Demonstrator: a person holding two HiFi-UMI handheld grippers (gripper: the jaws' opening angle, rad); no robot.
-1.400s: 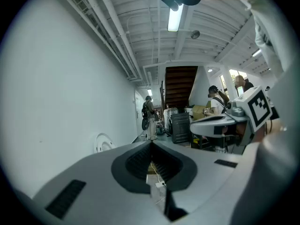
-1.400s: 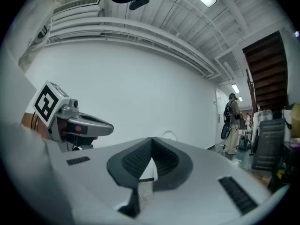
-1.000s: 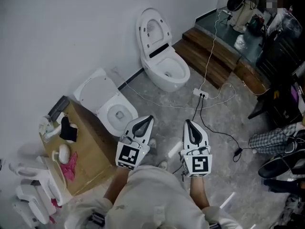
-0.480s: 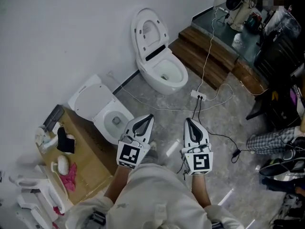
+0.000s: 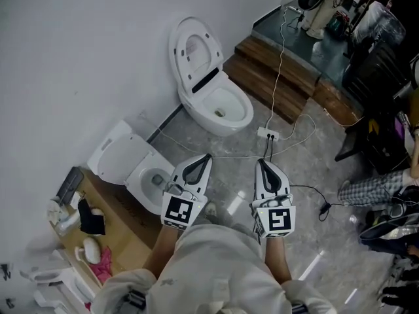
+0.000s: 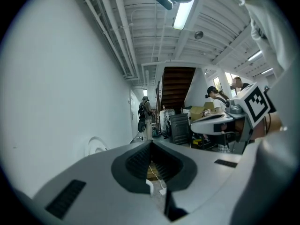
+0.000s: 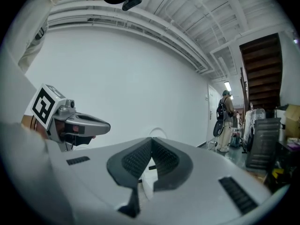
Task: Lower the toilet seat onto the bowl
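Observation:
A white toilet stands against the wall at the upper middle of the head view, its seat and lid raised upright against the wall. A sliver of it shows in the left gripper view as the toilet's lid and in the right gripper view as the lid's top. My left gripper and right gripper are held side by side near my body, well short of the toilet. Both are shut with nothing between the jaws.
A second white toilet stands at the left, next to a cardboard box with small items. A power strip and cables lie on the floor. Wooden steps and dark furniture stand at the right. People stand far down the hall.
The view has shifted: both toilets and the floor clutter sit lower left than one second ago. Both grippers keep their places in front of my body, still shut.

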